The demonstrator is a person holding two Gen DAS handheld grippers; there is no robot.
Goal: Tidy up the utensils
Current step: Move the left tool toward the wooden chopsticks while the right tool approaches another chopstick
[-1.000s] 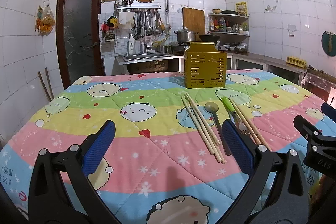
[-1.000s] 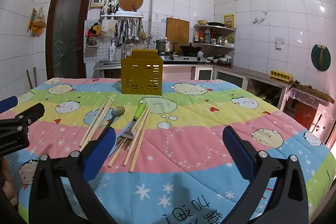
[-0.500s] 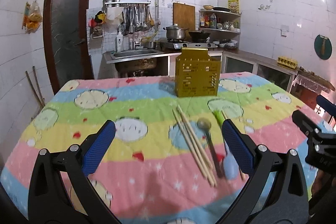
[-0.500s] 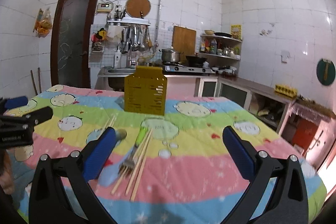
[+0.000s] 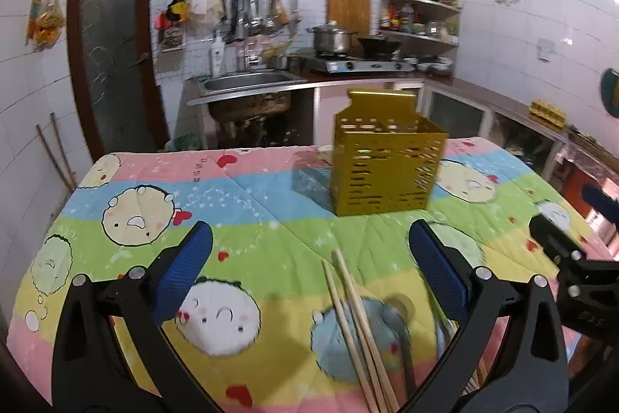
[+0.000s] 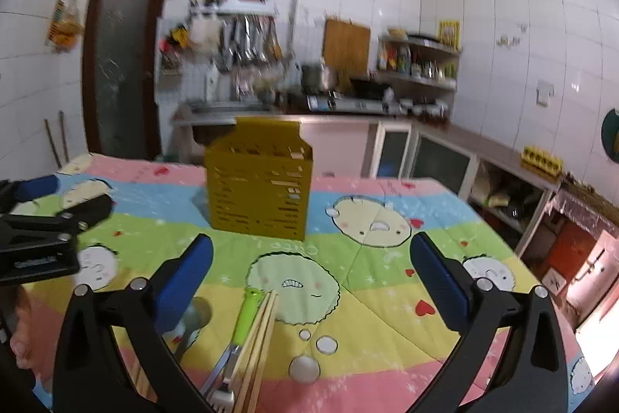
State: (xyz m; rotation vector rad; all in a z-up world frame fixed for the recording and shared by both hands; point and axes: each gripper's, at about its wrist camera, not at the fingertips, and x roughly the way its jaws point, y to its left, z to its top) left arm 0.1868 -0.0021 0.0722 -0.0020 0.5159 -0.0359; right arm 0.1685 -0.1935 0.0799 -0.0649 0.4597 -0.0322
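Note:
A yellow perforated utensil holder (image 5: pixel 387 165) stands upright on the cartoon-print cloth; it also shows in the right wrist view (image 6: pixel 259 180). Wooden chopsticks (image 5: pixel 358 328) lie in front of it, with a metal spoon (image 5: pixel 402 308) to their right. In the right wrist view a green-handled fork (image 6: pixel 241 324), more chopsticks (image 6: pixel 259 335) and the spoon (image 6: pixel 195 316) lie below the holder. My left gripper (image 5: pixel 309 269) is open and empty above the chopsticks. My right gripper (image 6: pixel 309 273) is open and empty above the fork.
The table cloth (image 5: pixel 251 188) covers the whole table. Behind it are a sink (image 5: pixel 247 84), a stove with a pot (image 5: pixel 332 37) and shelves. A dark door (image 5: pixel 112 37) is at the back left. The other gripper shows at each view's edge (image 5: pixel 572 266) (image 6: pixel 42 231).
Both grippers have moved forward toward the yellow holder, which looks larger now. The utensils have slid to the bottom of both views. Both jaws stay open.

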